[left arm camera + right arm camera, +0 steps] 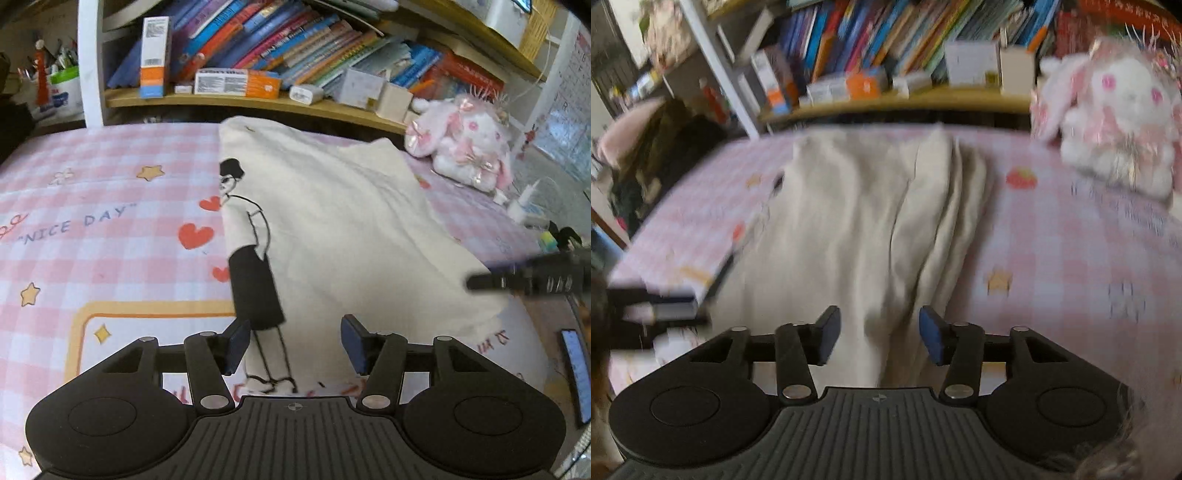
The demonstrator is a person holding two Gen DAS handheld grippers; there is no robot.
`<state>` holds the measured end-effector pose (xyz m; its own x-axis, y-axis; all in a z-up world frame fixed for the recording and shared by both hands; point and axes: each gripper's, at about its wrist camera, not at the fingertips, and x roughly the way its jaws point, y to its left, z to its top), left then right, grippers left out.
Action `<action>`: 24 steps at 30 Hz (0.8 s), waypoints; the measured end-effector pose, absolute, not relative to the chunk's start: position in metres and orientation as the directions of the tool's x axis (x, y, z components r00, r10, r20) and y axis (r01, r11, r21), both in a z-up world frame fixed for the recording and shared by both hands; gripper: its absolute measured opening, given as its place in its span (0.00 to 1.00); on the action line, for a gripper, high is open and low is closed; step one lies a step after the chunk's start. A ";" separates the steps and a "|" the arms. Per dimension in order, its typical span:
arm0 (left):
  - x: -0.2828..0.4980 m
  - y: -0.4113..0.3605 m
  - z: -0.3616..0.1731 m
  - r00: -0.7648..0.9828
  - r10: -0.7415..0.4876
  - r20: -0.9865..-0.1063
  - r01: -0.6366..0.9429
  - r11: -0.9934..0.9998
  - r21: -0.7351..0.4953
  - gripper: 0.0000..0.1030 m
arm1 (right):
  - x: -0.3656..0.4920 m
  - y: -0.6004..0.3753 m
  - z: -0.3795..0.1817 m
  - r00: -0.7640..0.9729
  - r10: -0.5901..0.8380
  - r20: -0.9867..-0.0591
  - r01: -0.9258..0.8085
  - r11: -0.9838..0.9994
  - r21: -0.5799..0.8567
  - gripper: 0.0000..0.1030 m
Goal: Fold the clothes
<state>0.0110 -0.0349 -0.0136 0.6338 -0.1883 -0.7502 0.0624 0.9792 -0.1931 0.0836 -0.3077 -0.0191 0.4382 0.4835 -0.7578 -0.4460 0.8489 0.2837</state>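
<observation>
Both grippers are released, with nothing between the blue pads. The left gripper [295, 345] is over the near edge of a cream T-shirt [332, 229], where the feet of a printed figure [251, 258] are. The right gripper [879, 334] is over the near part of the same T-shirt [857, 229], which is wrinkled there. The garment lies partly folded on a pink checked bedsheet [92, 229]. Far right sits a plush rabbit [461, 147], beside a bookshelf [258, 99] at the far edge.

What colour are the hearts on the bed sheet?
Red hearts, clearest in the left wrist view, on the pink checked sheet.
</observation>
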 end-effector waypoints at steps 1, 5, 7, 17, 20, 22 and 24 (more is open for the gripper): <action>0.014 -0.035 -0.016 0.632 -0.184 -0.752 0.062 0.980 -0.188 0.49 | 0.081 -0.309 -0.022 0.435 0.481 -0.762 -0.430 0.854 0.293 0.07; 0.014 -0.031 -0.028 0.599 -0.172 -0.782 0.039 0.982 -0.186 0.38 | 0.070 -0.316 -0.033 0.419 0.470 -0.777 -0.364 0.871 0.330 0.04; 0.014 -0.027 -0.032 0.591 -0.165 -0.789 0.029 0.983 -0.184 0.38 | 0.065 -0.319 -0.038 0.411 0.465 -0.784 -0.330 0.878 0.347 0.04; 0.007 -0.002 -0.027 0.603 -0.197 -0.773 -0.021 0.965 -0.262 0.61 | 0.048 -0.334 -0.038 0.447 0.495 -0.746 -0.249 0.869 0.427 0.23; 0.014 0.000 -0.034 0.589 -0.220 -0.778 -0.042 0.953 -0.301 0.61 | 0.051 -0.332 -0.032 0.478 0.470 -0.742 -0.257 0.883 0.393 0.37; 0.018 -0.001 -0.036 0.593 -0.223 -0.774 -0.050 0.949 -0.312 0.59 | 0.056 -0.331 -0.036 0.468 0.465 -0.752 -0.251 0.885 0.391 0.37; 0.022 -0.002 -0.036 0.583 -0.234 -0.778 -0.058 0.943 -0.327 0.27 | 0.061 -0.329 -0.043 0.458 0.450 -0.766 -0.230 0.893 0.387 0.37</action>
<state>0.0219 -0.0018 -0.0355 0.5826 -0.2338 -0.7784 -0.0582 0.9433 -0.3269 0.0605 -0.3289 -0.0426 0.4581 0.4504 -0.7664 -0.2297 0.8928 0.3874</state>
